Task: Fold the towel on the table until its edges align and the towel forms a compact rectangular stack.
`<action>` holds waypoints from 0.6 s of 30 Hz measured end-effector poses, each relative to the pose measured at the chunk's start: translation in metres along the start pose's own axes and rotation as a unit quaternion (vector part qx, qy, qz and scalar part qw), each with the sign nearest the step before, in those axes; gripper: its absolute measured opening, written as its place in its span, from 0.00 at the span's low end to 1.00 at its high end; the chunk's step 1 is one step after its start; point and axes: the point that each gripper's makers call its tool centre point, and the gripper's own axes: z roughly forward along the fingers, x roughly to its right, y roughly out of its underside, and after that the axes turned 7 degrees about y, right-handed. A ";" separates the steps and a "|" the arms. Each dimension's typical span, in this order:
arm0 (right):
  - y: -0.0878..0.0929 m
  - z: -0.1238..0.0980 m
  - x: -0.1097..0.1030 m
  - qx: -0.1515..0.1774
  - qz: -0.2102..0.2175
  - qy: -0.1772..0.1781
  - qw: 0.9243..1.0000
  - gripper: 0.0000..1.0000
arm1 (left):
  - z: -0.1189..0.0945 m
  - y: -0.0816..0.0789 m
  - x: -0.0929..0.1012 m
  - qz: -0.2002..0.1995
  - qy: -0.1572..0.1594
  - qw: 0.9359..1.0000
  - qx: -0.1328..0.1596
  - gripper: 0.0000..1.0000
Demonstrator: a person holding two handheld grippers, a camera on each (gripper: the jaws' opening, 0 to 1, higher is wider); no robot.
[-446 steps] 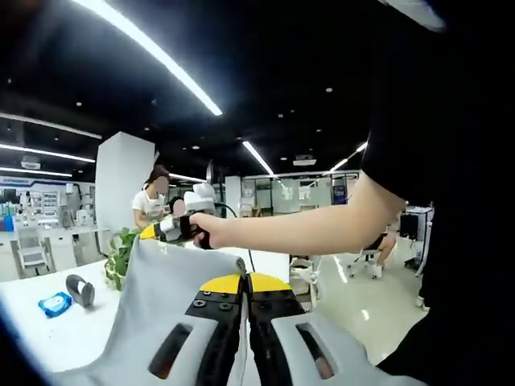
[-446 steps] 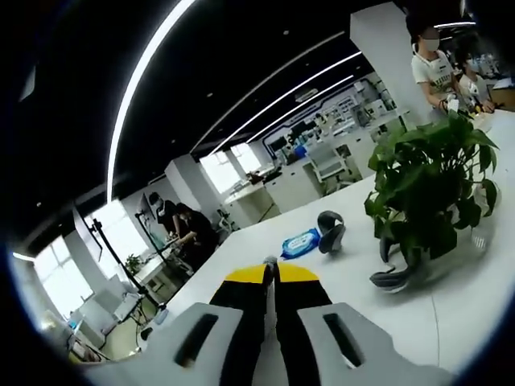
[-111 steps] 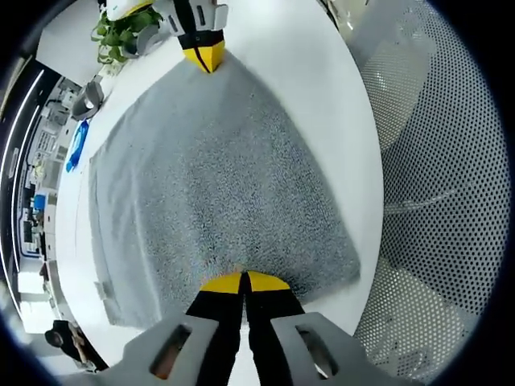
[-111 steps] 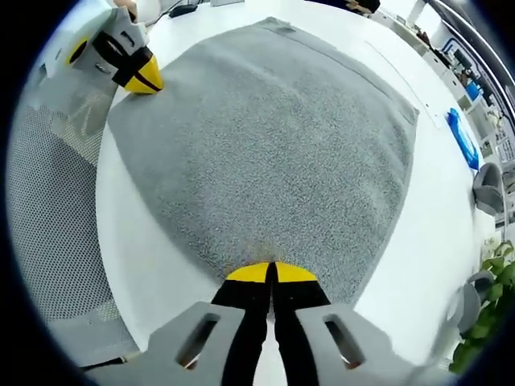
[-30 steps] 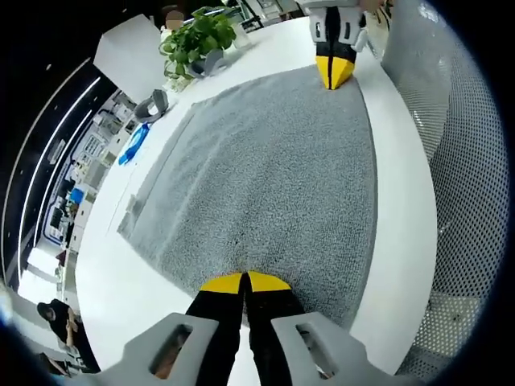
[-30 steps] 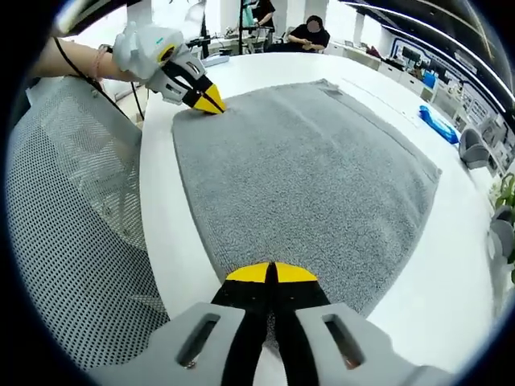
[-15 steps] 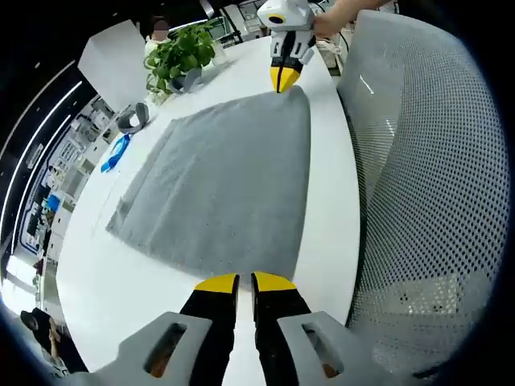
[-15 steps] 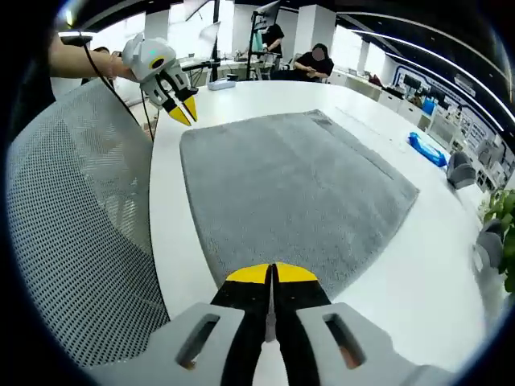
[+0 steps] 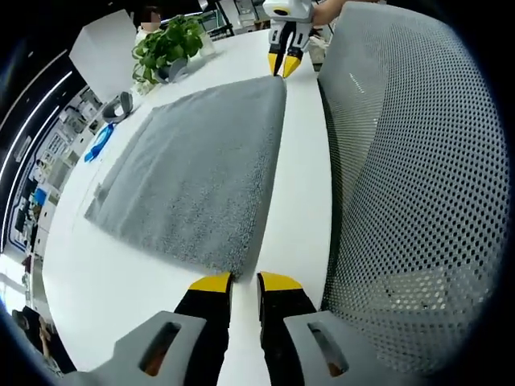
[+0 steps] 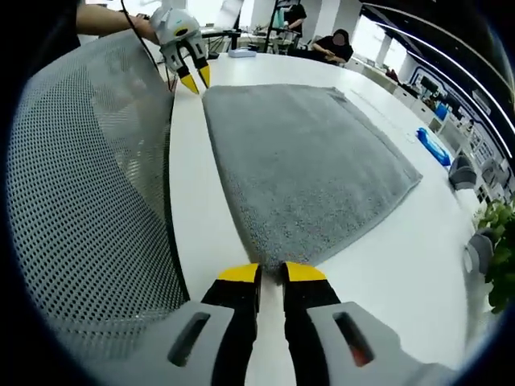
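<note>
Towel (image 9: 193, 169): grey, lying flat on the white desk (image 9: 302, 193), one fold made, near edge running along the desk's chair-side rim. Left claw (image 9: 238, 282): jaws parted, empty, tips just off the towel's near corner; half a second ago they were nearly together at that corner, a second ago clenched on it. Right claw (image 10: 271, 273): likewise released and drawn just clear of its own corner, where it was closed half a second ago. Each claw appears at the far corner in the other's view. Judgement: both corners are let go, the fold is laid down, and further folds remain before a compact stack. Adjacent: mesh chair back (image 9: 410, 161); potted plant (image 9: 167, 42) and blue packet (image 10: 434, 146) beyond the towel.
</note>
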 end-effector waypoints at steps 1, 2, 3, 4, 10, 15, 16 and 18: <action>0.001 0.001 0.000 -0.003 -0.002 0.002 1.000 0.09 | 0.000 -0.001 -0.002 0.004 -0.005 1.000 0.000 0.12; 0.002 0.001 0.000 -0.004 -0.002 0.002 1.000 0.10 | 0.000 -0.001 -0.003 0.006 -0.008 1.000 0.001 0.12; 0.003 0.002 0.000 -0.006 0.000 0.000 1.000 0.10 | 0.001 -0.001 -0.003 0.003 -0.008 1.000 0.002 0.12; 0.004 0.002 -0.001 -0.006 0.003 -0.001 1.000 0.11 | 0.002 -0.001 -0.004 0.001 -0.008 1.000 0.002 0.12; 0.006 0.003 0.000 -0.010 0.005 0.001 1.000 0.08 | 0.007 0.001 -0.008 -0.013 -0.010 1.000 -0.011 0.07; 0.008 0.004 0.000 -0.016 -0.004 0.009 1.000 0.07 | 0.009 0.002 -0.008 -0.033 -0.010 0.999 -0.008 0.05; 0.008 0.004 0.003 -0.017 -0.013 0.020 1.000 0.04 | 0.009 0.002 -0.008 -0.033 -0.012 0.999 -0.008 0.05; 0.008 0.004 0.004 -0.019 -0.006 0.027 0.999 0.02 | 0.008 0.001 -0.009 -0.046 -0.018 0.999 -0.005 0.03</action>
